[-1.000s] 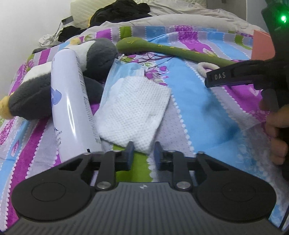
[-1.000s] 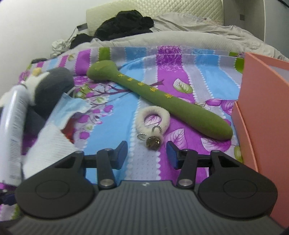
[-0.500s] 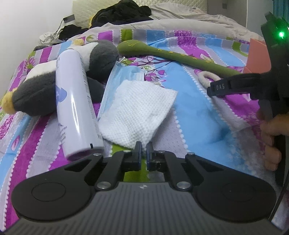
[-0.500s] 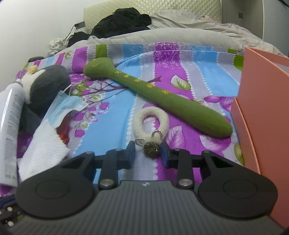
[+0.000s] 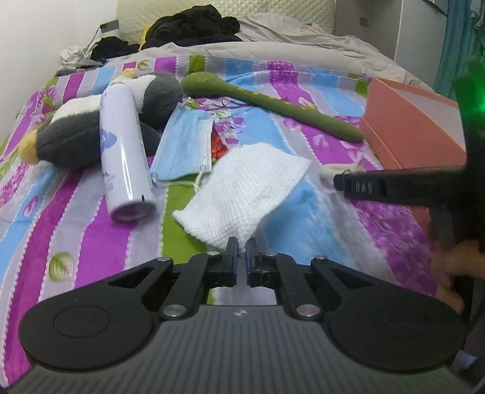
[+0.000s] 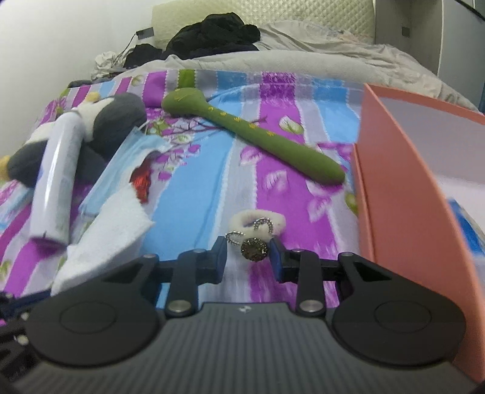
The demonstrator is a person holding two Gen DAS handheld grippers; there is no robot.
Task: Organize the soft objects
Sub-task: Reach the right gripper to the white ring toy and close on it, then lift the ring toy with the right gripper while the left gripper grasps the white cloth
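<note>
Since the earlier frames, the left gripper (image 5: 239, 253) has been clenched on a corner of the white cloth (image 5: 247, 188), which is now lifted off the striped bedspread (image 5: 91, 242). The right gripper (image 6: 248, 253) is held around the hair tie charm (image 6: 254, 249), touching one finger; a firm grasp cannot be told. Beside the cloth lie a blue face mask (image 5: 183, 145), a spray can (image 5: 122, 151) and a plush penguin (image 5: 69, 136). An orange box (image 6: 403, 194) stands at the bed's right edge. The cloth is waffle-textured and folded.

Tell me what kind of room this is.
Most likely a bedroom. The work goes on atop a bed with a striped floral bedsheet, a rumpled grey duvet beyond it, and a quilted headboard against the wall, with dark clothes heaped there.
</note>
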